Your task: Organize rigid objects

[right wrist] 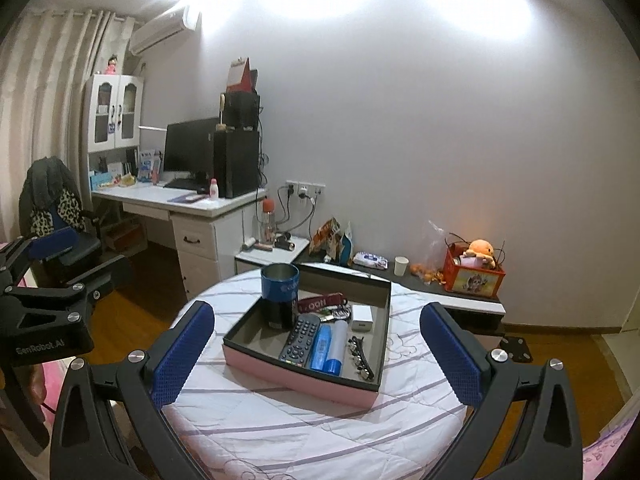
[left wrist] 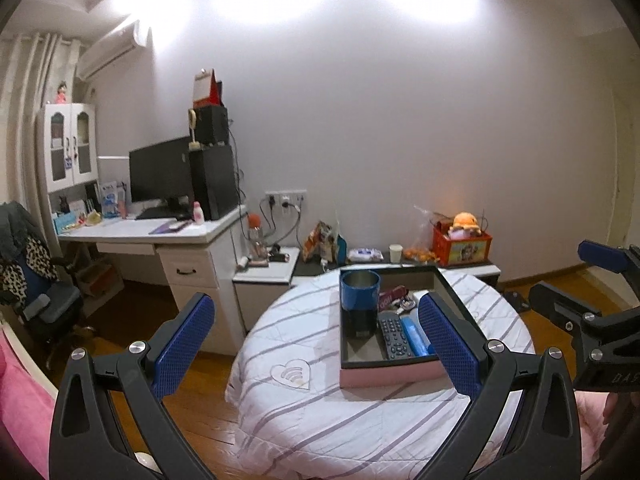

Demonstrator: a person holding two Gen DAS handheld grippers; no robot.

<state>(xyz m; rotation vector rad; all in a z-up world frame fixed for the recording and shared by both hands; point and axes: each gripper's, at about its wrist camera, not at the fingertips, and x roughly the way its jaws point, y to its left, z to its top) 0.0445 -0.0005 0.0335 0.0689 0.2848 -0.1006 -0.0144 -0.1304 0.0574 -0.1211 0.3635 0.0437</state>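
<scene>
Both the left tool (left wrist: 316, 338) and right tool (right wrist: 316, 346) gape wide, empty, short of the box (right wrist: 280, 370); inside it stand a cup (right wrist: 280, 280) and remote (right wrist: 300, 338).

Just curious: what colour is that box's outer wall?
Pink outside, on the box, grey inside; clearest in the right wrist view.

A plain pale wall (right wrist: 440, 140) glares under ceiling light. A white desk (right wrist: 188, 204) carrying a dark monitor (right wrist: 188, 154) stands left, by striped curtains (right wrist: 44, 92) and an air conditioner (right wrist: 164, 28), on wooden floor (right wrist: 132, 312).
</scene>
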